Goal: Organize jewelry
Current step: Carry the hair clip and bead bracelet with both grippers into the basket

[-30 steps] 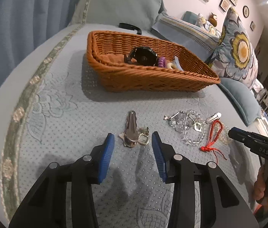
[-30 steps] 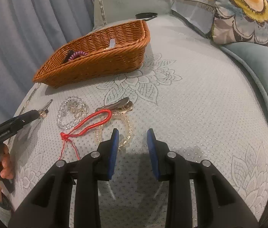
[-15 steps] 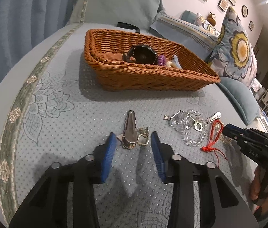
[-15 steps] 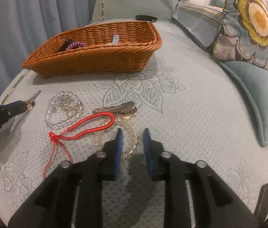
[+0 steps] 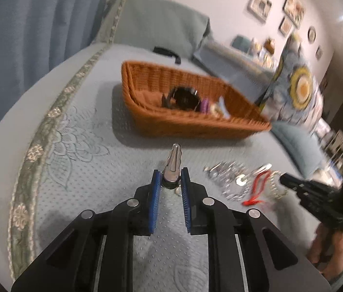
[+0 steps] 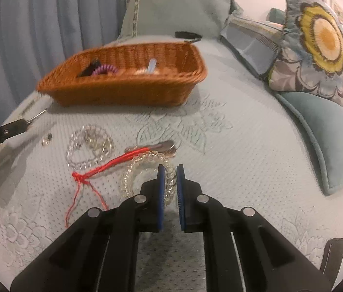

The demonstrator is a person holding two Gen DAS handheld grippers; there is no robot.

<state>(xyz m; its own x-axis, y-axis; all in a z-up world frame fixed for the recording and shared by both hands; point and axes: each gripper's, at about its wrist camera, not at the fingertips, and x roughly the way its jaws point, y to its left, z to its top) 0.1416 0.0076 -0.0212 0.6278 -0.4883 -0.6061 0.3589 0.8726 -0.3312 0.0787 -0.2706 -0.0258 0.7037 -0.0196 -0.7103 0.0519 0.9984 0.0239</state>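
While both grippers pinch shut, left [image 5: 170,177] on the clip [image 5: 173,164], right [image 6: 170,177] on the coil [image 6: 144,170], lift slowly toward the basket [image 6: 122,92] ahead.

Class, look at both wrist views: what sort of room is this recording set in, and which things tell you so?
Most likely a bedroom: the jewelry lies on a quilted bedspread, a flowered pillow leans at its far end, and framed pictures hang on the wall.
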